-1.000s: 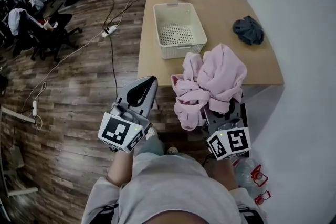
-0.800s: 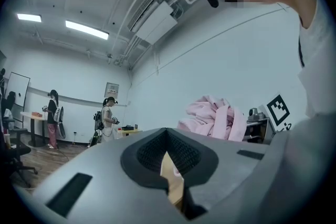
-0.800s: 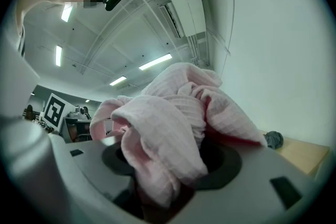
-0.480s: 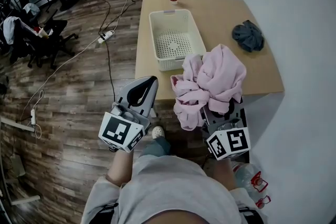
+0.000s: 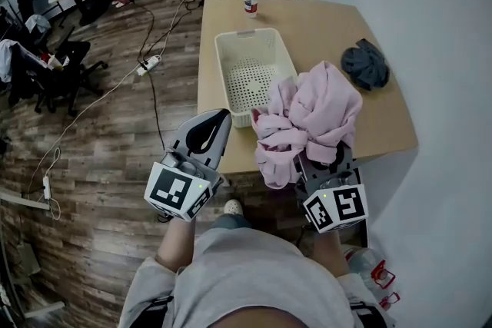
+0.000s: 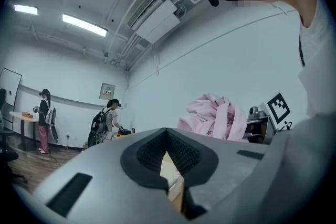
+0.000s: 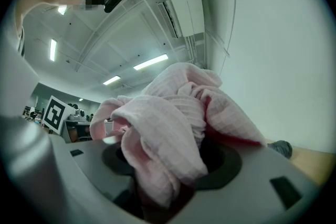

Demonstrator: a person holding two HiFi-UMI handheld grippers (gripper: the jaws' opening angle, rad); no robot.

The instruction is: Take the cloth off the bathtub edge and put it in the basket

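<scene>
Now: wooden table [image 5: 307, 19] ahead, cream basket [image 5: 250, 77] on its near left part. Pink cloth [image 5: 311, 115] bunched in my right claw [image 5: 327, 161], jaws clamped on it, held just right of the basket. My left claw [image 5: 217, 121]: empty, jaws together, by the table's near left corner.

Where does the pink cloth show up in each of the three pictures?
Head view: right of centre, pink cloth bunched above the right gripper, by the basket.
Left gripper view: right of centre, against the white wall.
Right gripper view: centre, clamped between the fingers.
Shared landmark: that white wall.
</scene>
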